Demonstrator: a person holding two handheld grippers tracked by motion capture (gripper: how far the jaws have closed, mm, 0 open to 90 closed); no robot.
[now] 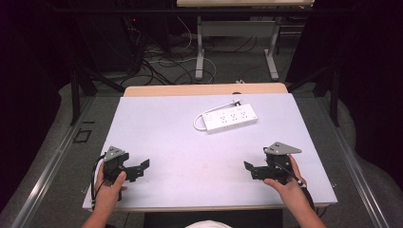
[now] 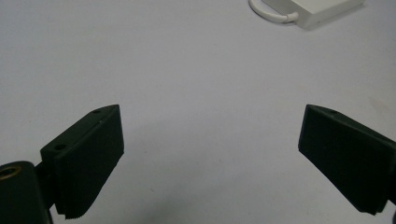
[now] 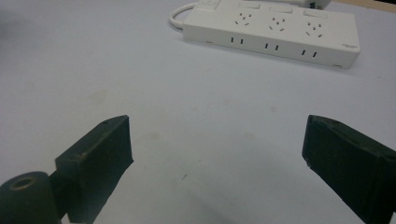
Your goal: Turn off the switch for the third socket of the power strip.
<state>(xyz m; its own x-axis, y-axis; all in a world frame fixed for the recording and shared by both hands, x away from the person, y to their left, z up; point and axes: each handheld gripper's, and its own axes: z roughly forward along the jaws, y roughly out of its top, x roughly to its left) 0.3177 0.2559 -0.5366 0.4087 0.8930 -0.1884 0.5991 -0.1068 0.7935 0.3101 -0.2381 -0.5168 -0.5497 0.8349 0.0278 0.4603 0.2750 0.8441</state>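
On pale table top (image 1: 157,128): power strip (image 1: 230,119); left gripper (image 1: 141,167), right gripper (image 1: 249,169) released.

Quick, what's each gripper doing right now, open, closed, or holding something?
Left gripper: open, holding nothing, jaws wide apart above the table.
Right gripper: open, holding nothing, facing the white power strip.

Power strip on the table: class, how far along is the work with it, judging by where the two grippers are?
Nothing looks done. The power strip lies flat on the far part of the table, its white cord looped beside it, sockets empty. In hand: nothing; the left gripper and right gripper sit near the front edge, jaws wide apart, well short of the strip. Everything is left, starting with the reach toward it.
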